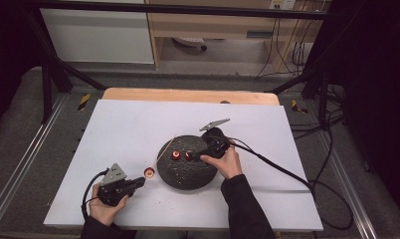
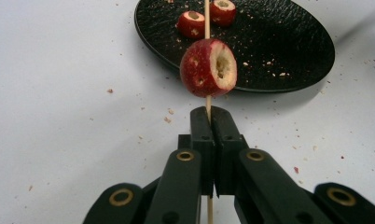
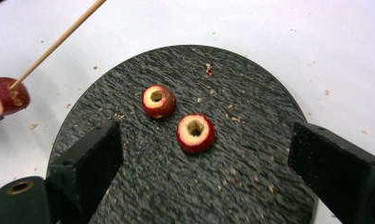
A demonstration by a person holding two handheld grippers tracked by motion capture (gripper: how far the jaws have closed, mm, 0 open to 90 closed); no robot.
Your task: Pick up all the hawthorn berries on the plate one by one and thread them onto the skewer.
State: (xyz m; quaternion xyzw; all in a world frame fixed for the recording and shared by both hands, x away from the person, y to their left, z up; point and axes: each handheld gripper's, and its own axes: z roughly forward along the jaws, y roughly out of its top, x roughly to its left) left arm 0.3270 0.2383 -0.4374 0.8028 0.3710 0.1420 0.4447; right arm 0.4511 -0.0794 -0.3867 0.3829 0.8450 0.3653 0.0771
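**Skewer clamped in the left gripper, right gripper wide over the plate**

Nearest the person, the left gripper (image 1: 138, 182) sits low on the white table (image 1: 113, 129), its jaws pressed together on a thin wooden skewer (image 2: 207, 28). In the left gripper view the stick runs up from between the black jaws and passes through a cored red fruit (image 2: 208, 68) threaded just beyond the jaw tips (the pale cut face with its hollow centre turns toward the right of that view). The skewered fruit hangs just short of the rim of the black plate (image 1: 185, 177), over the bare table.

Farther on, the right gripper (image 3: 204, 158) hovers above the plate with its jaws spread wide apart and nothing between the pads. Two more cored fruits lie on the plate's rough dark surface, close together but apart: one (image 3: 195, 132) nearer the jaws, the other (image 3: 158, 101) just beyond it. Crumbs speckle the plate and the table around it.
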